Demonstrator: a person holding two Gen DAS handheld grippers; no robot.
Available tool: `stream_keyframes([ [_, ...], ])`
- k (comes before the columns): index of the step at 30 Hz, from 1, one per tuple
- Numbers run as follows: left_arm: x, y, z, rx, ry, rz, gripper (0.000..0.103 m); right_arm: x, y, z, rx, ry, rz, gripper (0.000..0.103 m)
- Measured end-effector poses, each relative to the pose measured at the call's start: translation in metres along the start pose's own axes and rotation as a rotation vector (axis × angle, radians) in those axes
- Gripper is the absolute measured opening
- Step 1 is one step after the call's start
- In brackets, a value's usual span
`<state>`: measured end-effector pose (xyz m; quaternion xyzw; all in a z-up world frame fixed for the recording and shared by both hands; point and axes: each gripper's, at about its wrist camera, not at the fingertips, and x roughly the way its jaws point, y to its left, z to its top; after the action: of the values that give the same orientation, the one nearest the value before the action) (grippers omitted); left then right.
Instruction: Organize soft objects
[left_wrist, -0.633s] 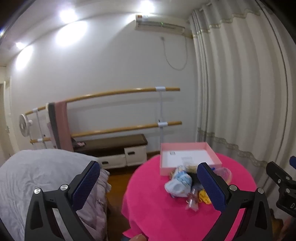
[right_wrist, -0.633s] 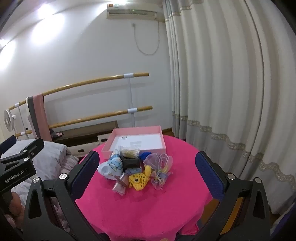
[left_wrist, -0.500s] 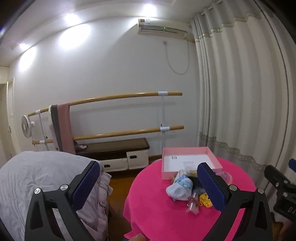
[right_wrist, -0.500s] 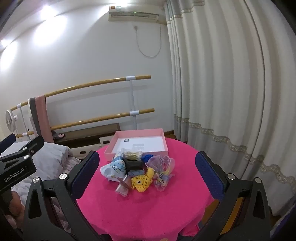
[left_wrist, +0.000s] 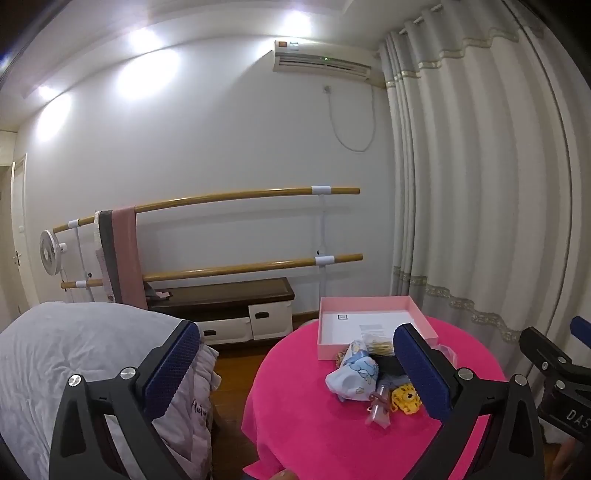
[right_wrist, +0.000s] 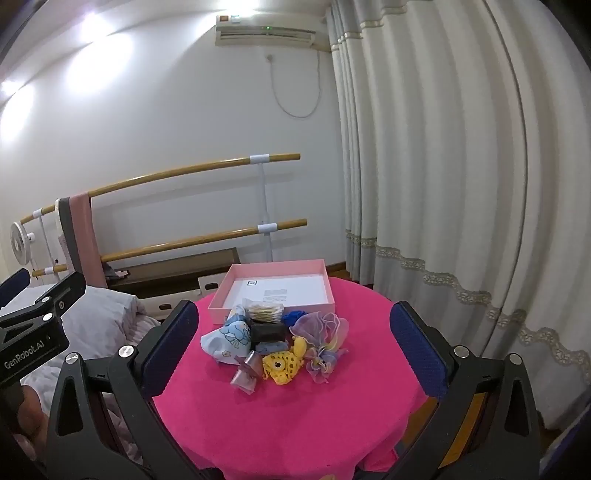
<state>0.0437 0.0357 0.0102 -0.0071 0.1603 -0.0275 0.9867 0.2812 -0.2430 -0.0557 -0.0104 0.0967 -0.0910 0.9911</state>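
In the left wrist view, your left tool hangs with its blue-padded fingers spread wide and nothing between them, aimed past the round tabletop draped in bright pink cloth, which sits toward 4 o'clock. The shallow pink cardboard box with a white floor lies at the far edge of that cloth, and the heap of soft objects touches its near wall; the right-hand pad hides part of the heap. At 8 o'clock is a bed under a grey quilt. In the right wrist view, your right tool is likewise held wide apart and empty, but it frames the heap almost dead centre, which suggests it is lined up for the first pick. The white and blue printed cloth pouch sits at the heap's 9 o'clock, the yellow crocheted fish-like toy at 6 o'clock, the lilac organza scrunchie at 3 o'clock. The box appears empty, so sorting looks not yet begun; it probably stands open there to receive the pieces.
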Motion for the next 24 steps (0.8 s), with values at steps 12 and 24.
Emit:
stream_keyframes([
  [12, -0.005, 0.008, 0.019, 0.023, -0.029, 0.019, 0.103, -0.003, 0.0, 0.0, 0.007, 0.003, 0.0, 0.103],
  [24, -0.024, -0.005, 0.013, 0.034, -0.021, 0.03, 0.103, -0.004, 0.001, -0.001, 0.007, 0.005, -0.004, 0.103],
])
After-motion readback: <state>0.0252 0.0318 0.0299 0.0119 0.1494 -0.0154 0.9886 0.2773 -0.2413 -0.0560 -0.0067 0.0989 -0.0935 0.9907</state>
